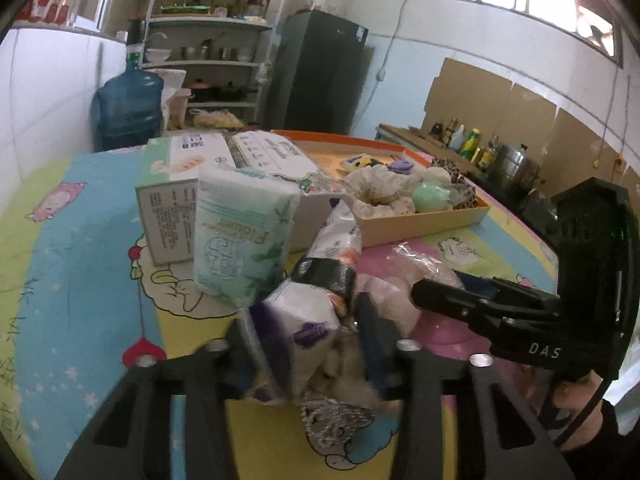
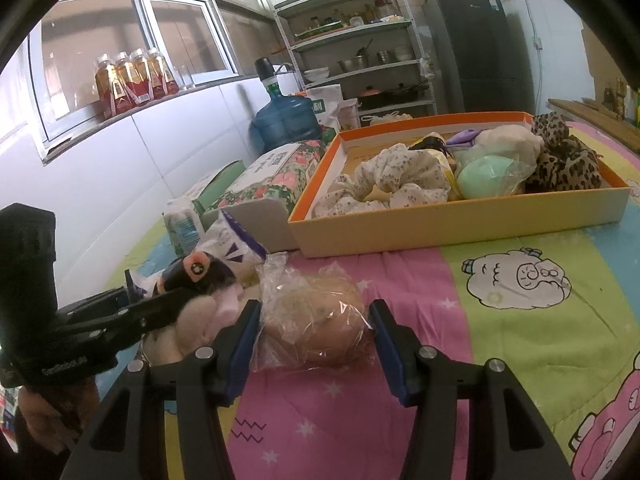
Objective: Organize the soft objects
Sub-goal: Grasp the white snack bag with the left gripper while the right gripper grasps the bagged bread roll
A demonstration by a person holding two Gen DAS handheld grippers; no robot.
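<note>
In the left wrist view my left gripper (image 1: 304,320) is shut on a soft bundle (image 1: 296,320): a white-and-purple wrapped pack with a beige furry toy (image 1: 344,368) against it. The right wrist view shows that gripper (image 2: 176,296) from the side, clamped across the same toy (image 2: 208,312). My right gripper (image 2: 315,308) is shut on a round beige soft thing in a clear bag (image 2: 316,320), both blue pads pressing the bag on the quilt. An orange-rimmed box (image 2: 460,224) behind holds a floral scrunchie (image 2: 384,184), a mint ball (image 2: 484,176) and a leopard scrunchie (image 2: 560,160).
A green tissue pack (image 1: 240,240), a pale green carton (image 1: 168,200) and a floral tissue pack (image 1: 276,156) stand left of the box (image 1: 420,224). Behind the table are a blue water jug (image 1: 128,108), a shelf rack (image 1: 216,40) and a dark fridge (image 1: 320,72). A cartoon quilt (image 2: 520,300) covers the table.
</note>
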